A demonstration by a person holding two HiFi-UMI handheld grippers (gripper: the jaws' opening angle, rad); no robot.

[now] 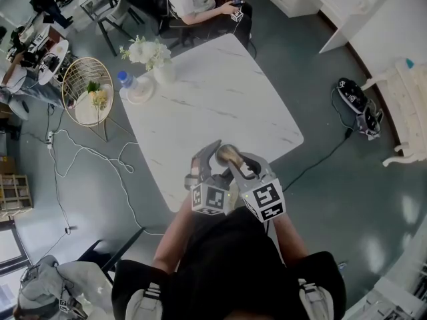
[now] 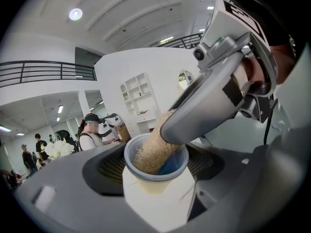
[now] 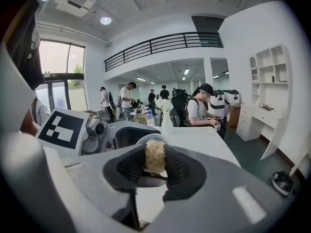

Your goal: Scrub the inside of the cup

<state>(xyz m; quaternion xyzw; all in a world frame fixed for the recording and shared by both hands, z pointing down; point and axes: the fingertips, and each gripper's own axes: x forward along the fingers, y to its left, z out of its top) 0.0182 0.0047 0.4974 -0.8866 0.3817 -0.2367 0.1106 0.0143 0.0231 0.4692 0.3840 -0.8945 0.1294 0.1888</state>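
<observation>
Cup: pale body, blue rim, blue showing on the inside. It sits between the jaws of the left gripper, which are spread wide and grasp its body on both sides. In the head view it is held off the surface, over the near edge of the white marble table, directly in front of the person.

Contents of the cup: the tan, fibrous head of a scrubber enters through the mouth from the upper right and fills much of the opening. Its lower end is down inside against the wall; a patch of blue interior shows beside it.

Right gripper: its jaws are clenched on the scrubber, whose tuft stands up between the pads. The cup's rim shows just beyond them. The two grippers sit close together, the right one above and across the cup's mouth.

Other containers: at the table's far corner a white vase holds white flowers. A clear bottle with a blue cap stands just beside it. Its contents cannot be made out.
</observation>
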